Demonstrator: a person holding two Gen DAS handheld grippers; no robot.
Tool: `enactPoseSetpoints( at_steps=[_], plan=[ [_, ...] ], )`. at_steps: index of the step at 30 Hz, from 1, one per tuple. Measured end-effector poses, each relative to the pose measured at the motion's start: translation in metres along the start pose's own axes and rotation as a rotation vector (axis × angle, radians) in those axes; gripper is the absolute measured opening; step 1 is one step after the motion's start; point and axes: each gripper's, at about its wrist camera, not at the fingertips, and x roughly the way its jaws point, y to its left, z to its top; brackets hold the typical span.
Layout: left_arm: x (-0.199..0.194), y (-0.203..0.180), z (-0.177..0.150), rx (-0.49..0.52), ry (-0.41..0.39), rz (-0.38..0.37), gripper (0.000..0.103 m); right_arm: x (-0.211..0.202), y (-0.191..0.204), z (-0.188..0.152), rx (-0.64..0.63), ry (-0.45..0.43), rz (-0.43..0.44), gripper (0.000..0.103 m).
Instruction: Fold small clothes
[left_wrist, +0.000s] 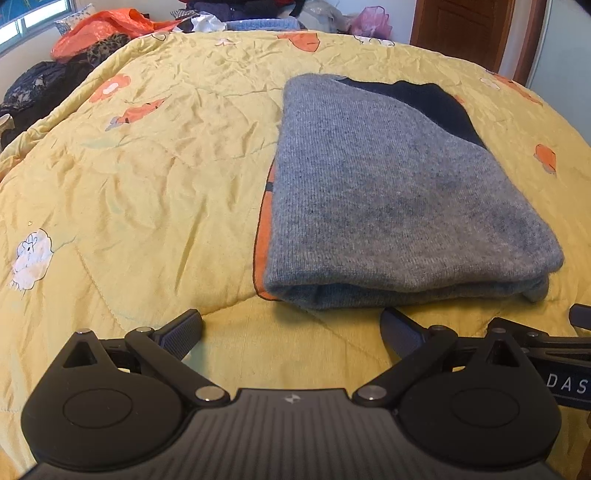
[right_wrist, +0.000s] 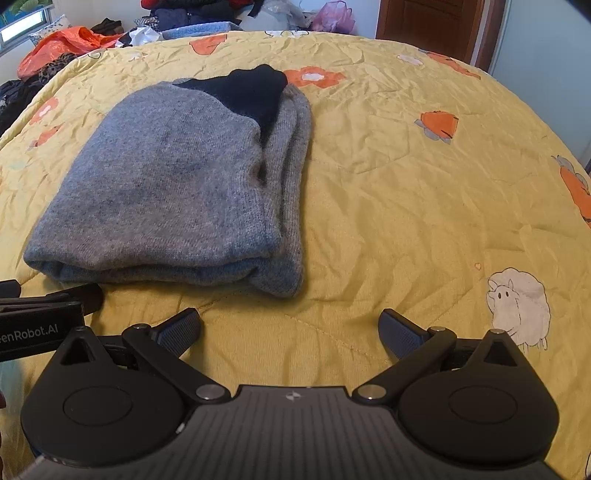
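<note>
Left wrist view: left gripper (left_wrist: 291, 326) low and near, jaws spread wide, nothing between them. Just past the fingertips, a folded grey sweater (left_wrist: 399, 199), lying flat on the yellow quilt (left_wrist: 147, 177), a bit to the right. A dark blue part (left_wrist: 436, 103) showing at the far right end of the sweater. An orange patch (left_wrist: 264, 236) of the quilt peeking out along the left edge of the sweater. Far left, an orange plastic bag (left_wrist: 107, 27) and dark clothes past the edge of the bed. Far right, a brown door (left_wrist: 461, 29). Part of the other gripper at the right edge.

Right wrist view: right gripper (right_wrist: 290, 326) low and near, jaws spread wide too, gripping nothing. Same grey sweater (right_wrist: 170, 184) to the left, near edge close to the left fingertip but not touching. Several layers showing at the right side of the fold. Dark blue part (right_wrist: 251, 92) at the far end. A white sheep (right_wrist: 521, 306) drawn on the quilt (right_wrist: 406, 184), near right. Orange flowers (right_wrist: 314, 76) on the quilt past the sweater. Left gripper's body poking in at the left edge.
</note>
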Motion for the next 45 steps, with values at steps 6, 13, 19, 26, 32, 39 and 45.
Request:
enactPoseSetpoints(
  at_steps=[6,13,19,26,32,39,45],
  plan=[
    [-0.0012,0.0005,-0.0019,0.003,-0.006,-0.001,0.103,0.0012,-0.0005,0.0003,0.002,-0.002,-0.001,0.103],
    [-0.0014,0.0000,-0.0001,0.003,0.009,-0.003,0.103,0.0019,-0.0010,-0.0005,0.003,-0.007,-0.002,0.103],
    [-0.0008,0.0005,0.0003,0.003,0.006,-0.004,0.103,0.0017,-0.0009,-0.0009,0.004,-0.005,-0.003,0.103],
    [-0.0003,0.0007,-0.0007,0.004,0.000,-0.003,0.103,0.0016,-0.0009,-0.0012,0.004,-0.006,-0.003,0.103],
    [-0.0014,0.0001,-0.0024,0.002,-0.006,-0.001,0.103,0.0009,-0.0010,-0.0017,0.000,-0.010,-0.002,0.103],
    [-0.0029,0.0000,-0.0018,0.005,0.011,0.001,0.103,0.0005,-0.0014,0.0001,-0.010,0.008,0.003,0.103],
    [-0.0019,0.0011,-0.0005,-0.005,0.016,0.000,0.103,0.0009,-0.0019,0.0004,-0.009,0.010,0.003,0.103]
  ],
)
